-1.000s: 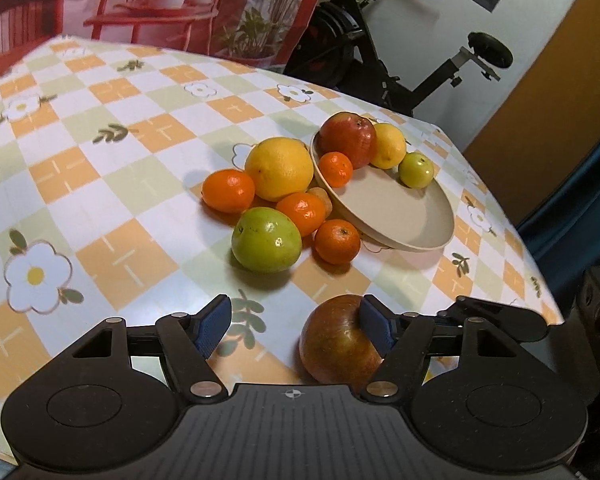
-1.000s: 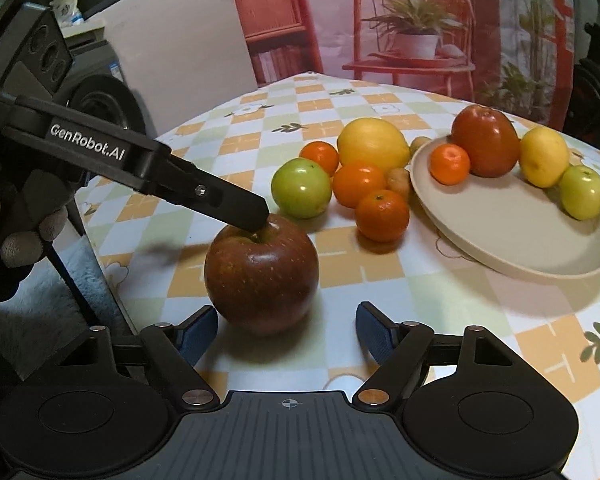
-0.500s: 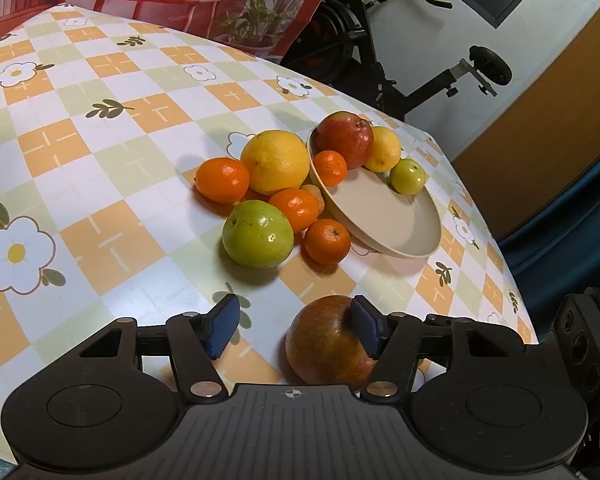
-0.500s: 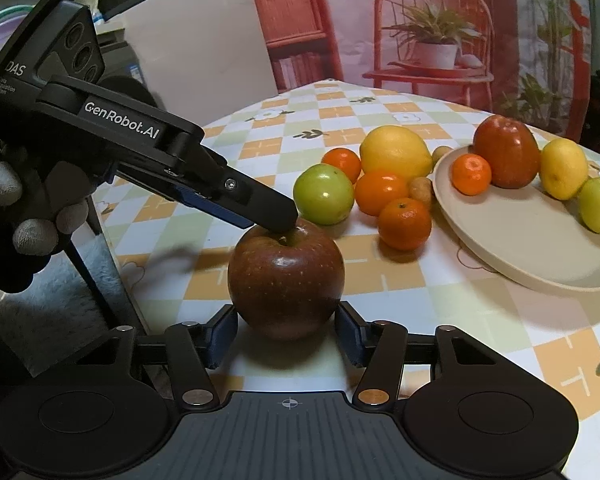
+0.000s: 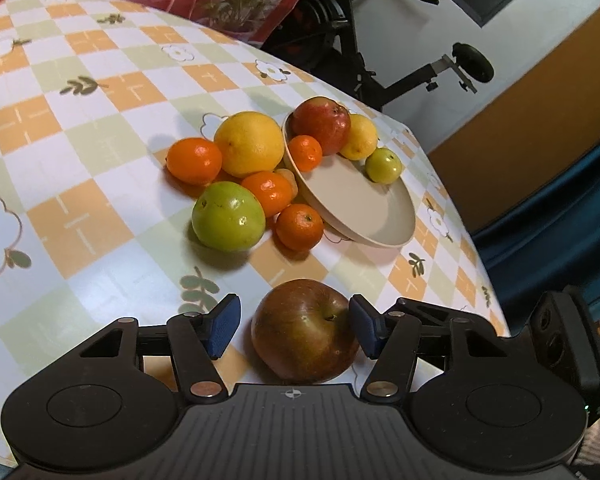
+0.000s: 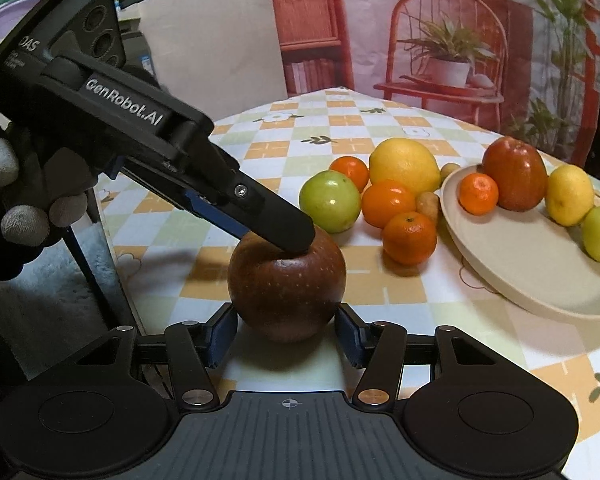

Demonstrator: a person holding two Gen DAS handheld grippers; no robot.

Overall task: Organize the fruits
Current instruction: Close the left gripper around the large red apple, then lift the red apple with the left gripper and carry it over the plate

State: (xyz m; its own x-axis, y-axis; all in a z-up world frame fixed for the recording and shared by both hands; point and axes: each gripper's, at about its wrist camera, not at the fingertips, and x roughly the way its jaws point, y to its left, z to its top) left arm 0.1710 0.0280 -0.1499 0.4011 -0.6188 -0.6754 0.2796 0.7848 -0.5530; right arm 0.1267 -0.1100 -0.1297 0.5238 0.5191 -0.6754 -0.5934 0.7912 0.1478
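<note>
- The right claw [image 6: 286,332] has its blue ribbed pads closed against both flanks of a dark red, round, speckled apple [image 6: 286,288], low on its sides; it grips the apple, which sits on the counter's near edge.
- The left claw [image 5: 294,326] stands part open around the same apple [image 5: 304,332]. Its right pad touches or nearly touches the apple's shoulder; its left pad is clear of the skin, so it holds nothing.
- From the right wrist, one black finger of the left claw [image 6: 276,224] rests on the apple's stem dimple.
- To do this step well, I judge the left claw should back off before the lift, so that only one claw carries the fruit. The skin is smooth and waxy and the body round, so the pads should stay on the widest girth, or it may squirt out.
- The counter [image 5: 80,184] wears a glossy checked oilcloth in orange, pale green and white with daisy prints.
- Well beyond the apple sits a loose cluster: a smooth green apple [image 5: 228,216], three dimpled tangerines and a large pebbly yellow citrus [image 5: 249,143].
- Beside them a matte beige shallow plate [image 5: 364,208] holds a red apple, a tangerine, a lemon and a small green fruit along its far rim; its near half is bare, room for the gripped apple.
</note>
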